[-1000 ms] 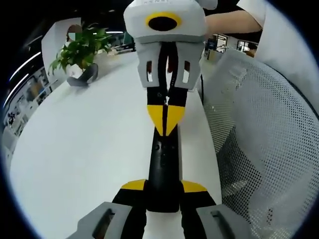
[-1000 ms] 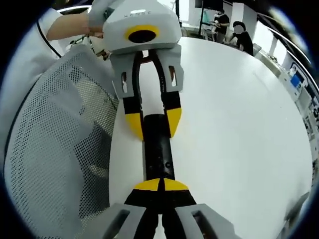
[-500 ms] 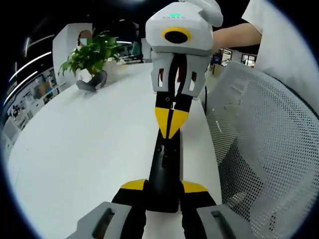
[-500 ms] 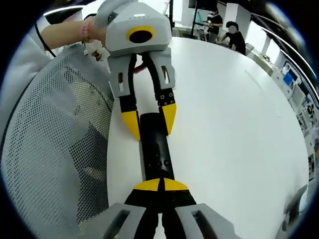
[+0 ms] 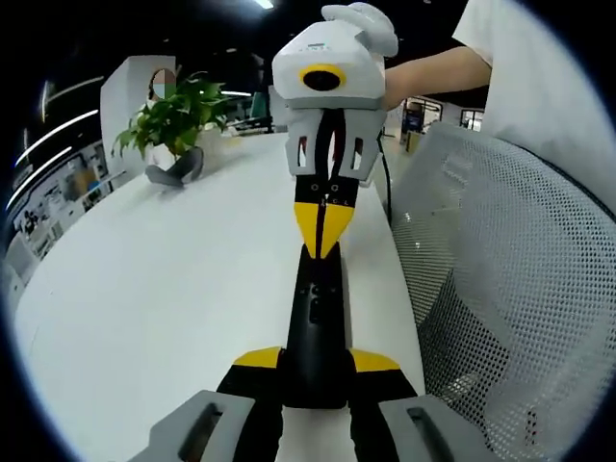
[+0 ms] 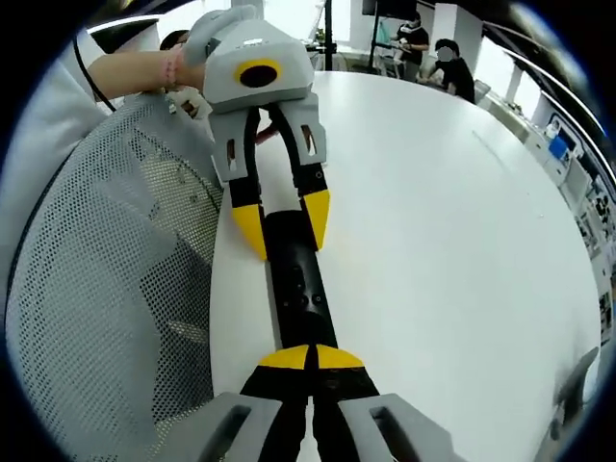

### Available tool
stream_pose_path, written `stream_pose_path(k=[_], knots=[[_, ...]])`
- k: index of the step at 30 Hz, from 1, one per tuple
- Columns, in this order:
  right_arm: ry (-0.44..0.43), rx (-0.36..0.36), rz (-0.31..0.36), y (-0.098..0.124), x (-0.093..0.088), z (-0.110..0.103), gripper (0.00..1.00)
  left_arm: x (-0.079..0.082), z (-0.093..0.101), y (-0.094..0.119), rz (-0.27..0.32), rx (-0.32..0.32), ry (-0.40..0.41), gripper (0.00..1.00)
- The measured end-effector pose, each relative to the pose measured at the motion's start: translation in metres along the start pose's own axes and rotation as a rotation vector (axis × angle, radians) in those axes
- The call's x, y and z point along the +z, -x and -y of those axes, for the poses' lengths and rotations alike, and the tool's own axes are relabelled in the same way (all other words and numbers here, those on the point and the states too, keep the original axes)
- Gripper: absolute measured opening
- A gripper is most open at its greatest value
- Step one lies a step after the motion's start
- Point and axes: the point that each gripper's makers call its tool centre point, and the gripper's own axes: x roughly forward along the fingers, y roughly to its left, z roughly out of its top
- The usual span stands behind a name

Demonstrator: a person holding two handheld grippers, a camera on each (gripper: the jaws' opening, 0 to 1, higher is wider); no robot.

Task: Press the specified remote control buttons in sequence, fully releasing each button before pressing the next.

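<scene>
Left gripper view: the left claw [image 5: 316, 371] is clenched on the near end of the black remote control [image 5: 316, 318], holding it out over the white worktop [image 5: 173, 289] near its edge, beside a mesh chair back [image 5: 510, 279]. The right claw [image 5: 320, 226] comes in from the far side, its yellow tips pinched together and resting at the remote's far end, apparently pressing there or just off the surface; I cannot tell which. A potted plant [image 5: 168, 120] stands well apart.

Right gripper view: the right claw [image 6: 310, 358] is closed on nothing, its tips meeting over the remote control [image 6: 296, 279]. The left claw [image 6: 281, 223] straddles the remote's far end, gripping it.

Which buttons are done cannot be judged; the sequence looks underway, with the release yet to come.
</scene>
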Motion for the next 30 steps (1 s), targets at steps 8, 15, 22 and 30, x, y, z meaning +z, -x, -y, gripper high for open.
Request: stream_pose_path(k=[8,15,22,30], knots=[[0.055,-0.007,-0.03,-0.003,0.001,0.001,0.0,0.0,0.001,0.0,-0.056,-0.036,-0.044,0.24],[-0.088,-0.033,0.094,-0.001,0.003,0.002,0.0,0.0,0.002,-0.001,-0.106,-0.082,-0.088,0.25],[-0.133,-0.027,0.158,0.001,0.003,-0.006,0.0,-0.001,0.003,-0.002,-0.123,-0.114,-0.112,0.25],[0.081,-0.009,0.079,-0.006,0.011,-0.01,0.0,-0.001,0.002,-0.003,-0.139,-0.126,-0.103,0.25]])
